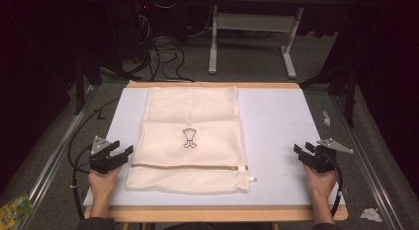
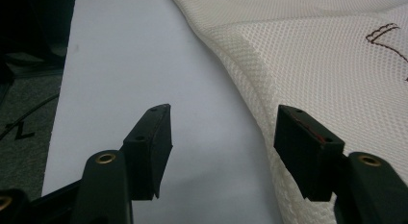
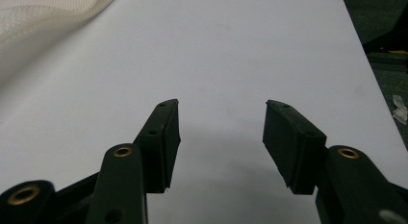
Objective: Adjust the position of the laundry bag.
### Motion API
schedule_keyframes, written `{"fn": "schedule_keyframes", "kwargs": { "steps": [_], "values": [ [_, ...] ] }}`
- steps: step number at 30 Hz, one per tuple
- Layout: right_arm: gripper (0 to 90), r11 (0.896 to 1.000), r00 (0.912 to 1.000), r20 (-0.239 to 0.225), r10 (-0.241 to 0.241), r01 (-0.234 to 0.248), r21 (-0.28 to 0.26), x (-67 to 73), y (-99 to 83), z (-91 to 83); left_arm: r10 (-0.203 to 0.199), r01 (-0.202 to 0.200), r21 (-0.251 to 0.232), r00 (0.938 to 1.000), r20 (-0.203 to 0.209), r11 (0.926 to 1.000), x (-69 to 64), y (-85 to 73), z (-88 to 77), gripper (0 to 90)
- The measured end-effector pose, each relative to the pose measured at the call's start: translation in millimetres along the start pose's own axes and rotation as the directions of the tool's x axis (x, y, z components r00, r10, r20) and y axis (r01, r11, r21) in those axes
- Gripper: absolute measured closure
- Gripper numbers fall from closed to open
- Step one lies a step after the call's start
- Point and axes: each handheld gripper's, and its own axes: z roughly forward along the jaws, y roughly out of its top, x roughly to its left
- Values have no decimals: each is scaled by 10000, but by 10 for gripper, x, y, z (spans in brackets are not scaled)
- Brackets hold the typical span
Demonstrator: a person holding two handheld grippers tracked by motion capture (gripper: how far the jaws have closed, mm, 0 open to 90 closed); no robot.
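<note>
High view, cream mesh bag [image 1: 190, 138] between gaping left gripper [image 1: 122, 152] and right gripper [image 1: 302, 150], cables [image 1: 163, 57] behind table [image 1: 281, 121]

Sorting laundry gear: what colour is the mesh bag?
Cream mesh bag, brown zipper; clearest in the high view.

Black gripper [image 1: 120, 153], grey plate, brass screws

From my remote seat: bare pale lavender table mat [image 1: 276, 131] lies open between the cream mesh zippered laundry bag [image 1: 190, 141] and my right gripper [image 1: 302, 152]; my left gripper [image 1: 122, 150] sits just beside the bag's edge, a narrow strip of mat between.
</note>
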Motion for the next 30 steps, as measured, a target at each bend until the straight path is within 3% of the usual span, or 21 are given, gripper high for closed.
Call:
{"fn": "schedule_keyframes", "kwargs": {
  "steps": [6, 9, 10, 14, 16, 17, 23, 30],
  "values": [
    [486, 9999, 10000, -52, 11, -11, -102, 14, 11, -10, 211, -213, -73, 9996, -195, 9997, -40, 15, 1, 359],
    [479, 9997, 9999, -160, 23, -26, -238, 24, 21, -24, 60, -62, -169, 9999, -99, 9998, -51, 46, -11, 352],
    [480, 9994, 9992, -306, 249, -256, -230, 32, 23, -34, 75, -75, -124, 10000, 1, 9999, -66, 71, -17, 354],
    [503, 9995, 9990, -425, 153, -165, -273, 67, 30, -46, 305, -304, -117, 9995, 87, 9995, -111, 123, -33, 359],
    [512, 9995, 9992, -394, 37, -50, -314, 103, 36, -47, 296, -295, -27, 9993, 222, 9996, -128, 151, -40, 355],
    [516, 9996, 9985, -540, 64, -79, -281, 143, 50, -41, 183, -190, 149, 9989, 435, 9997, -132, 173, -43, 352],
    [531, 9998, 9937, -1116, -113, 127, 121, 304, 80, 2, -106, 69, 480, 9969, 775, 9988, -172, 187, -22, 352],
    [545, 9971, 9840, -1717, -471, 567, 514, 533, 147, 81, 133, -192, 715, 9966, 815, 9973, -250, 234, -5, 362]
  ]
}}
